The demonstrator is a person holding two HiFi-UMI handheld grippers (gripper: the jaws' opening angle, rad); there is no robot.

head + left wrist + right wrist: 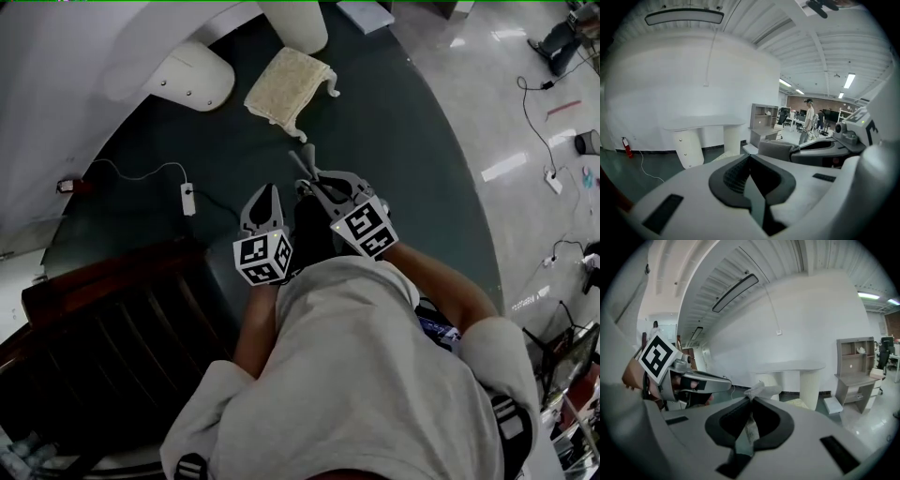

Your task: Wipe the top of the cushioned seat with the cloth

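Observation:
The cushioned seat (286, 82) is a low stool with a cream, textured top, standing on the dark floor ahead of me by the white desk; it shows in the right gripper view (799, 403) as a pale patch beside a desk leg. My right gripper (307, 173) is shut on a small grey cloth (300, 161), whose bunched end sticks out past the jaws (761, 391). My left gripper (267, 190) is beside it, shut and holding nothing (749, 157). Both grippers are well short of the seat. The left gripper view shows the cloth (776, 147) in the other gripper.
A white desk with rounded legs (192, 75) stands just behind the seat. A dark wooden chair (122, 328) is close at my left. A white power strip with its cable (187, 199) lies on the floor. A red fire extinguisher (66, 186) is by the wall.

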